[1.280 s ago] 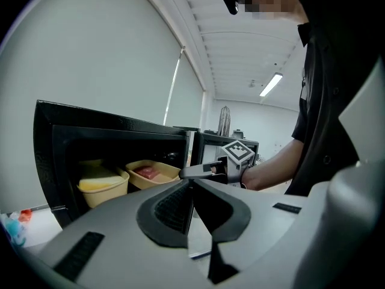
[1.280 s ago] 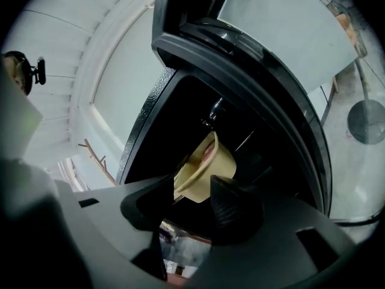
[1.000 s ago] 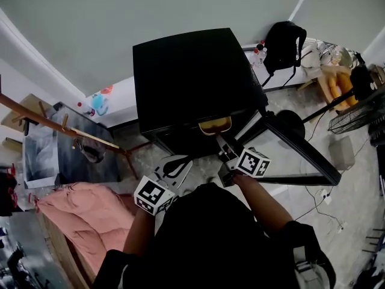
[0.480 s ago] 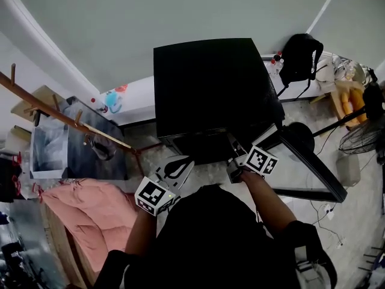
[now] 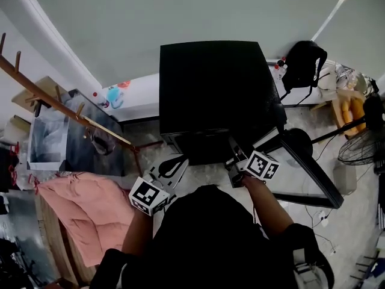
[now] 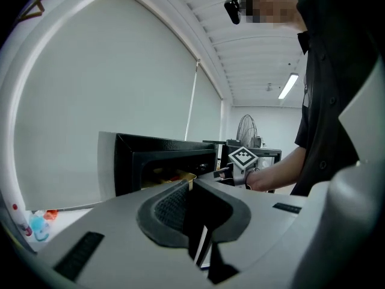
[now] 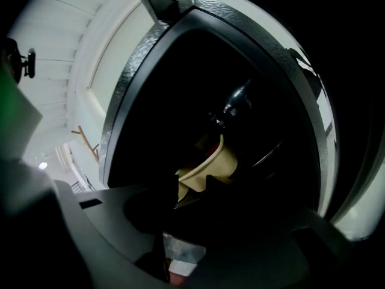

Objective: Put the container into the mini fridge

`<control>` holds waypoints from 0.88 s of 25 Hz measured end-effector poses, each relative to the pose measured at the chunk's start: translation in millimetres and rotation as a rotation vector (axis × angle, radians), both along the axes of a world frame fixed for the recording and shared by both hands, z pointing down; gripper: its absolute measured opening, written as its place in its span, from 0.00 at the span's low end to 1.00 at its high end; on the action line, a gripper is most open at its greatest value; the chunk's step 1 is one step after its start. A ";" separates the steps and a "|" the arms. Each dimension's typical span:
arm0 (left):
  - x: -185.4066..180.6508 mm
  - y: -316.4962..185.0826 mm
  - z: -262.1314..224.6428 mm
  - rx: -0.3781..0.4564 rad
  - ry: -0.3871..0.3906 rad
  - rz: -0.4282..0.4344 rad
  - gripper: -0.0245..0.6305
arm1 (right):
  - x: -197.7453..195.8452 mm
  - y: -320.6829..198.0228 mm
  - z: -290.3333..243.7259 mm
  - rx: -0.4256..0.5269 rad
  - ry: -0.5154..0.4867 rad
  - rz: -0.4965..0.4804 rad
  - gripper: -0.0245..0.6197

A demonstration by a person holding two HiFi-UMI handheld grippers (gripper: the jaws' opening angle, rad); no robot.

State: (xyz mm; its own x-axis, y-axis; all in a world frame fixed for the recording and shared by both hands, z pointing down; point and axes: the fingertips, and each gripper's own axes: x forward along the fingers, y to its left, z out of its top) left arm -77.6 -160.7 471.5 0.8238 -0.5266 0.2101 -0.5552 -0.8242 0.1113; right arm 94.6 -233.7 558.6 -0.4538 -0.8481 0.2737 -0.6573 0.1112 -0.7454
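The black mini fridge (image 5: 213, 83) stands ahead with its glass door (image 5: 304, 161) swung open to the right. My right gripper (image 5: 233, 152) reaches into the fridge mouth, shut on a beige container (image 7: 207, 167) that sits inside the dark cavity in the right gripper view. The head view hides the container under the fridge top. From the left gripper view I see its yellowish rim (image 6: 178, 176) inside the fridge (image 6: 150, 161) and the right gripper (image 6: 224, 173) at the opening. My left gripper (image 5: 171, 167) hangs shut and empty in front of the fridge, left of the opening.
A wooden coat rack (image 5: 60, 107) and a glass-topped table (image 5: 63, 140) stand to the left, with pink fabric (image 5: 78, 203) in front of them. A black backpack (image 5: 304, 59) and a floor fan (image 5: 361, 149) are at the right. A low white shelf (image 5: 129, 98) runs behind the fridge.
The container, seen at the fridge mouth a second ago, has gone inside with the right gripper and out of the head view. The left gripper has drifted slightly left.
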 end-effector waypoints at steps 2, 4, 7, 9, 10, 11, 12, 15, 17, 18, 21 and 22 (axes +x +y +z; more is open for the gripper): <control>-2.5 -0.2 -4.8 0.016 0.013 -0.018 0.09 | -1.9 8.8 -7.7 0.027 0.026 -0.030 0.28; -6.7 -0.7 -8.9 0.027 0.027 -0.045 0.09 | -2.5 17.3 -17.2 0.064 0.067 -0.057 0.28; -17.0 -2.6 -13.4 0.035 0.054 -0.100 0.09 | 1.5 28.7 -32.5 0.123 0.145 -0.072 0.25; -23.9 -3.9 -18.2 0.050 0.062 -0.135 0.09 | 6.0 35.6 -42.8 0.155 0.180 -0.066 0.22; -27.6 -4.5 -20.7 0.058 0.062 -0.157 0.09 | 8.6 39.1 -48.0 0.168 0.193 -0.061 0.20; -31.2 -5.3 -23.5 0.067 0.062 -0.181 0.09 | 11.2 42.5 -53.5 0.183 0.208 -0.056 0.19; -35.0 -6.5 -27.0 0.077 0.064 -0.206 0.09 | 13.8 45.5 -59.0 0.200 0.229 -0.049 0.18; -48.4 -11.6 -38.9 0.103 0.088 -0.294 0.09 | 23.4 52.7 -75.4 0.265 0.321 -0.015 0.15; -55.6 -12.2 -45.5 0.117 0.108 -0.338 0.09 | 29.5 57.4 -85.3 0.309 0.380 0.013 0.11; -57.6 -11.6 -48.3 0.121 0.115 -0.351 0.09 | 31.3 59.7 -89.4 0.327 0.399 0.022 0.10; -60.6 -9.1 -52.4 0.125 0.128 -0.360 0.09 | 31.0 62.9 -98.2 0.359 0.410 0.026 0.09; -62.0 -8.4 -52.9 0.123 0.134 -0.363 0.09 | 29.5 62.6 -100.1 0.365 0.408 0.026 0.09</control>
